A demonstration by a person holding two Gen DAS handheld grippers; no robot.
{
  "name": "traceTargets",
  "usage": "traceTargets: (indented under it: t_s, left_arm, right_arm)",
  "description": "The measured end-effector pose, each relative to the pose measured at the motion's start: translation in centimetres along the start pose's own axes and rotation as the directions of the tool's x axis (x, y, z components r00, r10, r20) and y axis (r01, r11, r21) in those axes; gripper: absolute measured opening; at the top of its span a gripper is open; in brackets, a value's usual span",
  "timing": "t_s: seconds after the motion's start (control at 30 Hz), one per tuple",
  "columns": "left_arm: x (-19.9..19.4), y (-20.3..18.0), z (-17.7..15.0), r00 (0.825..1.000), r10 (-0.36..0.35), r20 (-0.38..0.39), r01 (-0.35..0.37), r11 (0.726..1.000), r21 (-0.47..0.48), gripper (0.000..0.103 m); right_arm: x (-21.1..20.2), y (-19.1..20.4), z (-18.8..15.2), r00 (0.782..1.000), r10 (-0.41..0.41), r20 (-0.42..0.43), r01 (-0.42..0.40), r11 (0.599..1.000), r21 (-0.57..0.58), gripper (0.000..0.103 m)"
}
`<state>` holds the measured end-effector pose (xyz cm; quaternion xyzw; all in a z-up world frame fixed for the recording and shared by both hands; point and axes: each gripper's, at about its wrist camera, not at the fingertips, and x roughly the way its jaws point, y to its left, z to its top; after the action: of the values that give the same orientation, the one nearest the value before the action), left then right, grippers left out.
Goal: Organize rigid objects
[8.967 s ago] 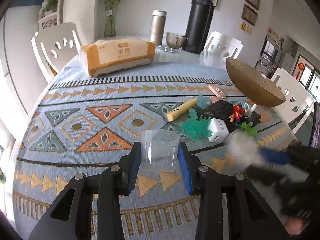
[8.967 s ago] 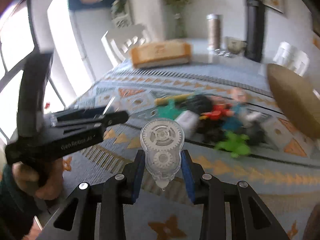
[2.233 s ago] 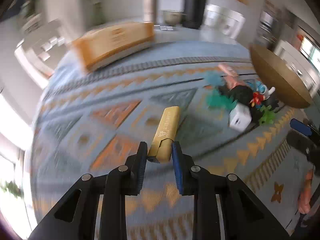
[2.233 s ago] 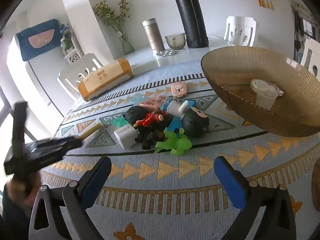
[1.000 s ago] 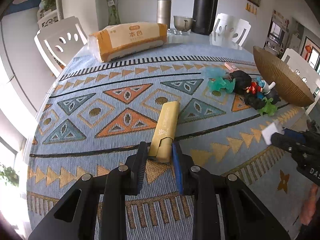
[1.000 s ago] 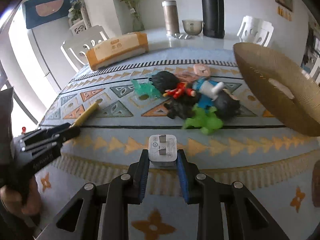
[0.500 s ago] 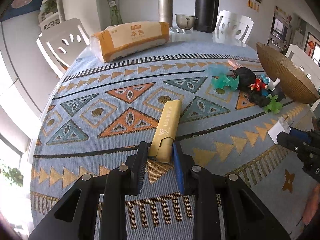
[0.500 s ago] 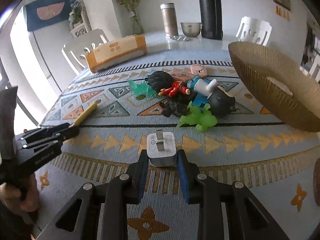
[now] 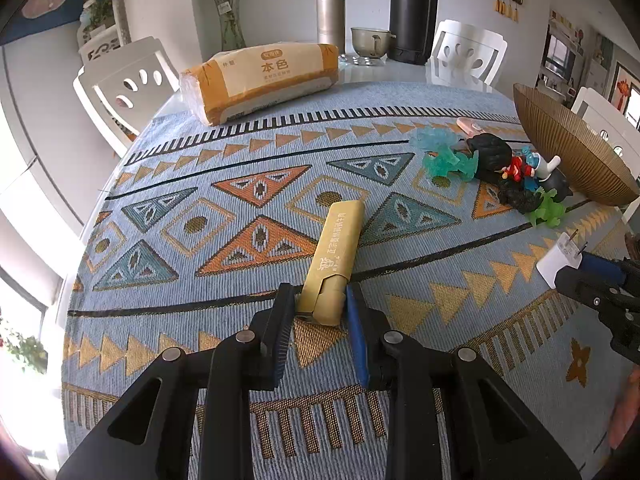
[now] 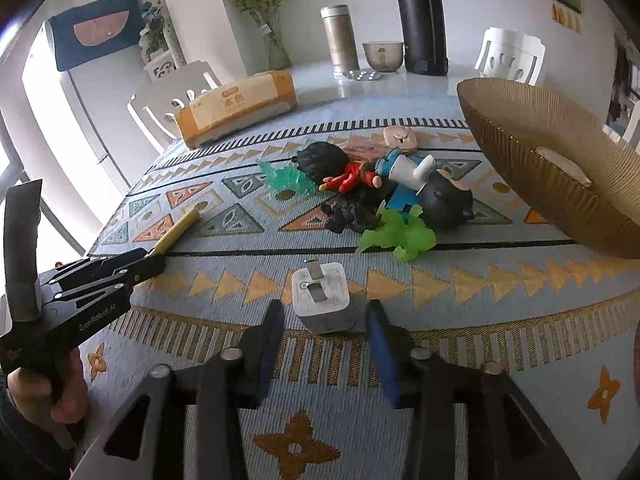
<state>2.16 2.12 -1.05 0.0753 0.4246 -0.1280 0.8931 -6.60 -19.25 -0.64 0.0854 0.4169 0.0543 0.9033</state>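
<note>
A: What's in the bowl?
B: It's a ribbed, amber-brown bowl, ahead and to the right of the right gripper. Something pale and round sits inside, only its top showing; I can't tell what.

A: And the charger?
B: The white plug adapter stands on the patterned cloth between the right fingers, two metal prongs up. The jaws are spread, with a gap on each side of it.

A: The left side?
B: The left gripper is closed on the near end of the yellow box, long and flat with printed characters, stretching forward from the fingers over the cloth.

A: Anything else ahead?
B: A heap of toy figures beyond the right fingertips, beside the bowl.
</note>
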Motion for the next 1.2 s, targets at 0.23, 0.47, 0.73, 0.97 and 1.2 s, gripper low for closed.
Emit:
traceTargets:
  t_s: [0.23,0.47,0.73,0.97,1.2]
  left_arm:
    - [0.0,0.0,0.0,1.0,0.0,0.0,0.0,1.0,0.0,0.024]
    - [0.0,0.0,0.0,1.0,0.001,-0.001,-0.001,1.0,0.0,0.027]
    - [0.0,0.1,-0.1,1.0,-0.011,-0.008,0.011,1.0,-0.002,0.036]
    - [-0.2,0.0,-0.3,0.997,-0.065,-0.048,0.067,0.997,0.048,0.059]
    - [-0.2,-1.3,-0.2,0.99,-0.121,-0.07,0.129,0.984,0.123,0.071]
  right_arm:
    - [-0.1,0.0,0.0,1.0,-0.013,0.011,0.013,1.0,-0.002,0.057]
    - [0.0,-0.2,0.0,1.0,-0.015,0.006,0.015,1.0,0.007,0.058]
    - [-0.5,-1.1,0.1,1.0,0.001,0.031,-0.003,0.998,0.056,0.066]
    - [-1.4,-3.5,-0.6,0.997,0.074,0.007,-0.074,0.987,0.144,0.066]
    - [-2.4,-5.4,-2.0,0.984,0.166,-0.064,-0.154,0.975,0.157,0.077]
